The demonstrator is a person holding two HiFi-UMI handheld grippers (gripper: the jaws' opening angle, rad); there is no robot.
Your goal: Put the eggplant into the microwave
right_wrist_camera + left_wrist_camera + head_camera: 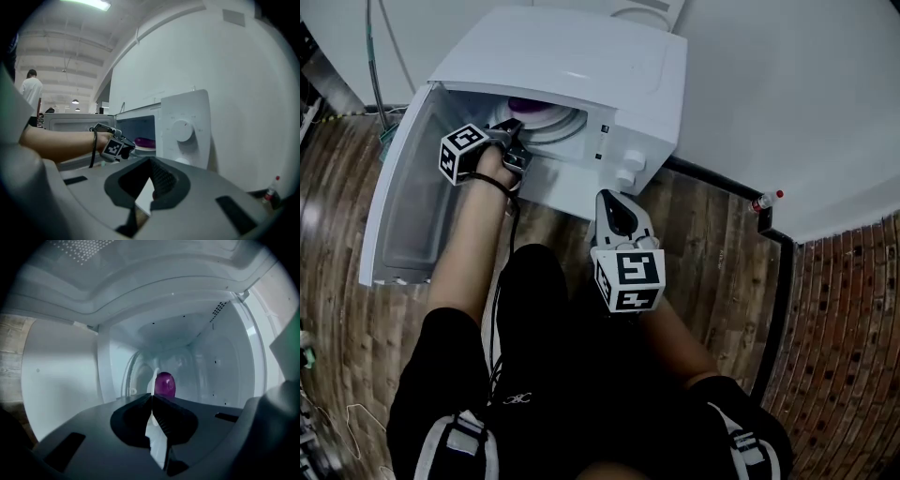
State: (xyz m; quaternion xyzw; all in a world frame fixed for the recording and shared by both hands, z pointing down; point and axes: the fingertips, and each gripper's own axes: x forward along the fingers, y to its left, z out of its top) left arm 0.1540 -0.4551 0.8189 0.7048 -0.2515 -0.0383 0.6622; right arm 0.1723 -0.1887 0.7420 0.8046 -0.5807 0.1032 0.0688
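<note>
- I see a wooden plank floor (712, 244) carrying everything here.
- A white microwave (581, 66) stands directly on it against the wall, with its door (398, 206) swung open to the left.
- A small red-capped bottle (766, 201) sits by the wall, right of the microwave.
- Brick-patterned flooring (853, 328) borders the planks on the right.

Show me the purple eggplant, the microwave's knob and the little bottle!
eggplant (164, 384), left gripper view, its rounded middle.
knob (182, 131), right gripper view, its round face.
bottle (766, 201), head view, its body below the cap.
</note>
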